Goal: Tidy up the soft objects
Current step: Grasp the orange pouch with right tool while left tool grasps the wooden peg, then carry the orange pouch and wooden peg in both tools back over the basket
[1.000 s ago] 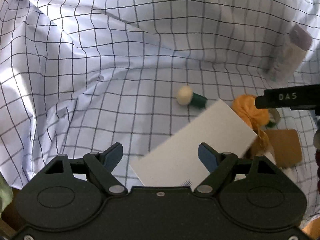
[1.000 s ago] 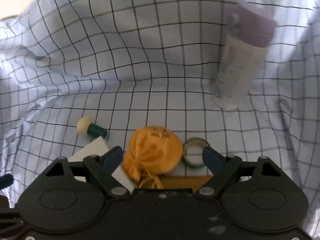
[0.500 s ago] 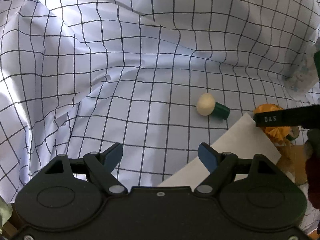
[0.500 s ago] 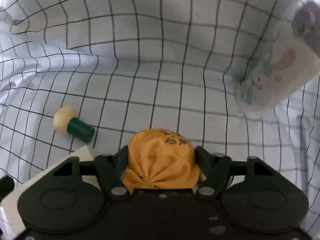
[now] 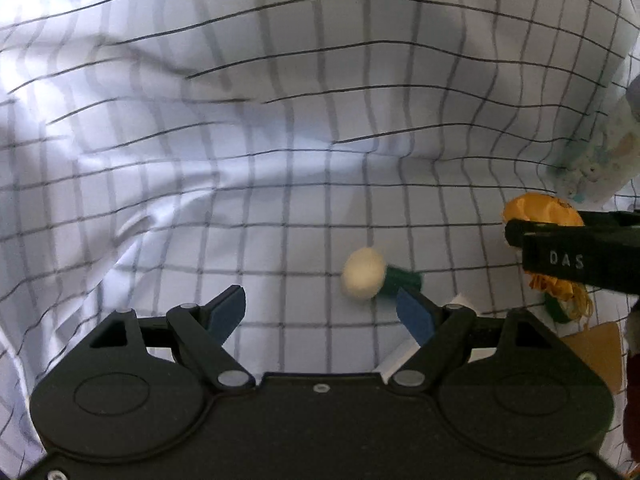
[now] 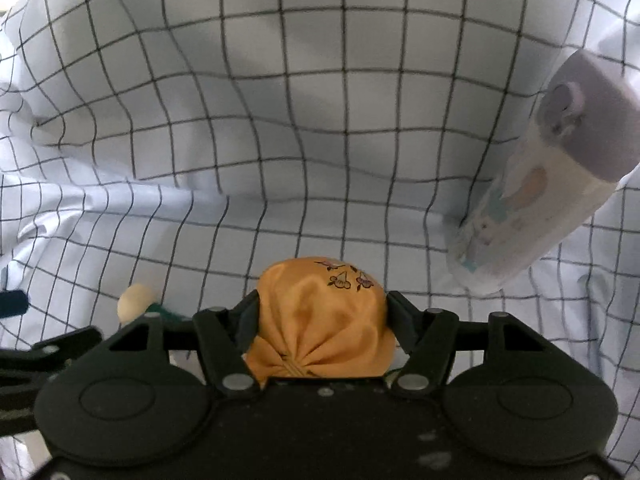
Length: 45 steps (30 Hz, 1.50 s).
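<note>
My right gripper (image 6: 322,316) is shut on an orange satin pouch (image 6: 320,320) with small embroidered flowers, held between both fingers. The pouch also shows at the right of the left wrist view (image 5: 540,216), behind the right gripper's black finger (image 5: 576,256). My left gripper (image 5: 320,308) is open and empty above the checked cloth (image 5: 280,160). A small cream-headed toy with a green base (image 5: 366,274) lies just ahead of its right finger, and also shows in the right wrist view (image 6: 134,308).
A pastel bottle with a lilac cap (image 6: 532,196) leans at the right. A white card (image 5: 404,352), a brown square (image 5: 596,348) and a green ring (image 5: 556,310) lie at the lower right. The cloth is rumpled and rises at the back.
My right gripper moved forward and shut on the orange pouch, then lifted it slightly. My left gripper shifted left and forward, away from the white card, staying open.
</note>
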Each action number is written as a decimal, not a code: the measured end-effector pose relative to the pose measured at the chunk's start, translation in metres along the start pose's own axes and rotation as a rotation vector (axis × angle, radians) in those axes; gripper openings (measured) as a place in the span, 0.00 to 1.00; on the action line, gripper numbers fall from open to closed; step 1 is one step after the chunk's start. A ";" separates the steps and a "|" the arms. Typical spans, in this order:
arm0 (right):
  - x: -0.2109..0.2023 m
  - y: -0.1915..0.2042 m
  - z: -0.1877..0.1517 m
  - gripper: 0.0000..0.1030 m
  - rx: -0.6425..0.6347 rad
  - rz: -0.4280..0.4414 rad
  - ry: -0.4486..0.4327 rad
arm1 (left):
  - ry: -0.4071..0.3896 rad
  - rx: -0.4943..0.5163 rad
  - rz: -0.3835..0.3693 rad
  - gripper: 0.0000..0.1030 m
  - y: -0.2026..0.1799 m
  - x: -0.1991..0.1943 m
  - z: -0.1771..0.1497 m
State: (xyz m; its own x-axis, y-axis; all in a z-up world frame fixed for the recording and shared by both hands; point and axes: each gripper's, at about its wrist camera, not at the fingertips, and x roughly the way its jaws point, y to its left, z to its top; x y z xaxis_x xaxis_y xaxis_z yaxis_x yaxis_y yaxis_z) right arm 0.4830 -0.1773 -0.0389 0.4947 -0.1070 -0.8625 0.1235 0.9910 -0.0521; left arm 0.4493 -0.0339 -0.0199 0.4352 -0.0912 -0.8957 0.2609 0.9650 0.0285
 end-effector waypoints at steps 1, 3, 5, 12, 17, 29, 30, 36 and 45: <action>-0.001 -0.002 0.001 0.63 -0.002 0.001 -0.007 | 0.011 0.007 -0.012 0.77 -0.003 0.004 0.003; -0.004 -0.006 -0.001 0.63 0.001 0.004 -0.014 | 0.037 0.016 -0.039 0.77 -0.010 0.015 0.007; -0.005 -0.011 -0.001 0.63 0.011 0.016 -0.018 | 0.053 0.021 -0.055 0.77 -0.015 0.023 0.010; -0.006 -0.019 -0.004 0.63 0.024 0.022 -0.018 | 0.078 0.027 -0.060 0.77 -0.024 0.045 0.013; -0.006 -0.020 -0.004 0.63 0.028 0.023 -0.016 | 0.080 0.038 -0.053 0.76 -0.024 0.052 0.013; 0.000 -0.012 -0.005 0.63 0.013 0.014 -0.001 | 0.096 0.007 -0.067 0.68 -0.022 0.069 0.016; 0.000 -0.012 -0.004 0.63 0.010 0.013 0.001 | 0.094 0.000 -0.073 0.66 -0.021 0.070 0.016; 0.001 -0.006 -0.002 0.63 0.005 0.007 0.006 | 0.071 -0.023 -0.084 0.55 -0.010 0.063 0.015; -0.003 0.019 0.005 0.63 -0.021 0.021 -0.012 | 0.008 -0.106 -0.004 0.54 0.044 0.039 -0.006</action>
State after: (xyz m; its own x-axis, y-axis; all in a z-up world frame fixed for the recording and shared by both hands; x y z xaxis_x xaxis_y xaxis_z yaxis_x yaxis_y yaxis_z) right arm 0.4880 -0.1581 -0.0344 0.5073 -0.0868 -0.8574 0.0946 0.9945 -0.0447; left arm 0.4725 0.0061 -0.0556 0.4270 -0.0936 -0.8994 0.1701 0.9852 -0.0217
